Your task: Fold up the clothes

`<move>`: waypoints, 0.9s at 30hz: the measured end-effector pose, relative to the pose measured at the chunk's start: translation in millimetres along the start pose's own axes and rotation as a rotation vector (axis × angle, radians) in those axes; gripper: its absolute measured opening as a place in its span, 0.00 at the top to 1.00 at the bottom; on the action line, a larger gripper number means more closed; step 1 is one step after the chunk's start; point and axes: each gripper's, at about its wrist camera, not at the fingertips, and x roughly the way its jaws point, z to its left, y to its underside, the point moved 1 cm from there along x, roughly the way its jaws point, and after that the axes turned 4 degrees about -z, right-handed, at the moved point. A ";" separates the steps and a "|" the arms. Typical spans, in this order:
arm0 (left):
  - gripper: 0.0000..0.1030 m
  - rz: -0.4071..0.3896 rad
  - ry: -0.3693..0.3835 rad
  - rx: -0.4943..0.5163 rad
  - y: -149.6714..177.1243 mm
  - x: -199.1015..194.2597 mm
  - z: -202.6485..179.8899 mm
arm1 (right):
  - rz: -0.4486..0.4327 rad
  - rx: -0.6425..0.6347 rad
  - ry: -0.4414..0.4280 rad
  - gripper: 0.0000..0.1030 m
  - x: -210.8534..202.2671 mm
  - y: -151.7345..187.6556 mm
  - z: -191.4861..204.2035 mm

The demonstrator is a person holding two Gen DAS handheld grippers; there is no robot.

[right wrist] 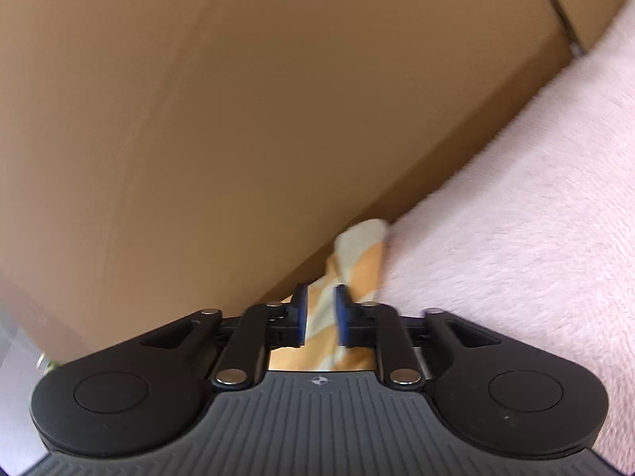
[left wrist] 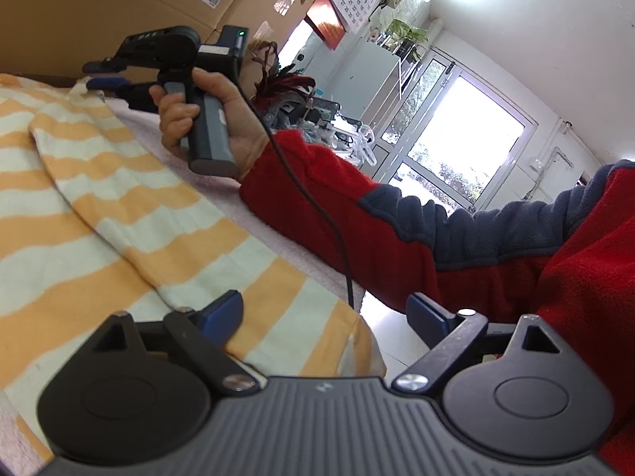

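An orange-and-white striped garment [left wrist: 119, 218] lies spread on a pink fleecy cover [left wrist: 246, 206]. My left gripper [left wrist: 325, 315] stands wide open over the garment's near edge, one finger above the cloth and the other past the edge. In the left wrist view a hand [left wrist: 178, 119] holds my right gripper [left wrist: 97, 75] at the garment's far corner. In the right wrist view my right gripper [right wrist: 320, 309] has its jaws close together, with a fold of the striped garment [right wrist: 357, 254] pinched between them just above the pink cover [right wrist: 516, 238].
A large cardboard box [left wrist: 99, 8] stands right behind the cover's far edge and fills the right wrist view [right wrist: 198, 119]. A red and grey sleeve [left wrist: 337, 218] and a black cable [left wrist: 337, 238] cross the cover's right side. Beyond are a cabinet and glass doors.
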 end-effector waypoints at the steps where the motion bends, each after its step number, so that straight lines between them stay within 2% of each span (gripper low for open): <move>1: 0.12 -0.001 -0.008 -0.005 -0.4 -0.6 0.1 | 0.016 -0.058 -0.048 0.79 -3.1 3.5 11.5; 2: 0.13 -0.003 -0.018 -0.013 -1.1 -1.2 -0.1 | 0.061 -0.091 -0.118 0.78 -2.4 9.7 23.2; 4: 0.13 -0.012 -0.028 -0.024 -4.4 -2.2 -3.2 | 0.218 -0.113 -0.256 0.77 6.8 24.9 40.1; 7: 0.11 -0.005 -0.059 0.009 -7.7 1.0 -7.9 | 0.342 -0.238 -0.245 0.78 16.2 47.6 58.7; 8: 0.10 0.008 -0.073 0.012 -7.1 4.0 -7.0 | 0.349 -0.249 -0.203 0.78 18.8 50.5 56.8; 10: 0.08 0.004 -0.072 0.013 -3.3 7.1 -4.9 | 0.342 -0.228 -0.110 0.86 26.6 50.7 45.2; 11: 0.08 -0.004 -0.066 0.010 -2.6 6.7 -4.0 | 0.335 -0.191 -0.090 1.00 30.3 47.6 37.7; 14: 0.08 -0.018 -0.054 0.000 -1.7 5.8 -1.9 | 0.341 -0.163 -0.100 1.00 25.9 44.8 31.6; 24: 0.07 -0.056 -0.081 0.019 0.4 6.3 -6.6 | 0.332 -0.145 -0.143 1.00 49.4 35.0 29.8; 27: 0.07 -0.093 -0.134 0.005 2.7 3.6 -10.6 | 0.312 -0.137 -0.134 1.00 48.3 35.8 30.4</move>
